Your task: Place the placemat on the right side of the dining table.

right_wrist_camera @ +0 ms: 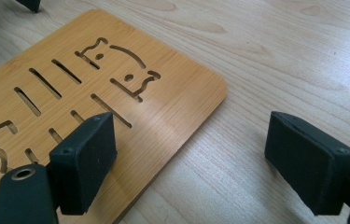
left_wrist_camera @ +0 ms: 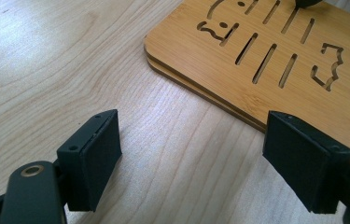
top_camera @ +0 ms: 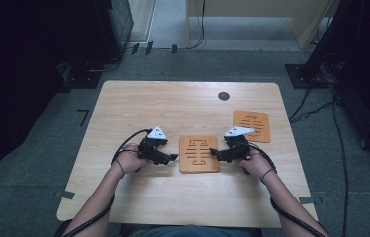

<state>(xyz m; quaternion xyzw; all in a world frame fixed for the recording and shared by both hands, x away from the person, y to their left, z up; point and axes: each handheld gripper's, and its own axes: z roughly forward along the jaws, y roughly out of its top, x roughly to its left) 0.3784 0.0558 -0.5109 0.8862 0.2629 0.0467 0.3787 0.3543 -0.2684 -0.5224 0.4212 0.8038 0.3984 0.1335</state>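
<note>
Here the wooden mat (top_camera: 199, 154) lies flat near the middle of the table (top_camera: 138, 106), seemingly two thin boards stacked, judging by the seam along its edge in the left gripper view. The left gripper (top_camera: 168, 158) and right gripper (top_camera: 215, 154) flank it, both with jaws apart and holding nothing. To lift it cleanly, each should probably slide low onto an edge and pinch both layers together. A second mat (top_camera: 252, 126) lies beyond. No container is on the table.
</note>
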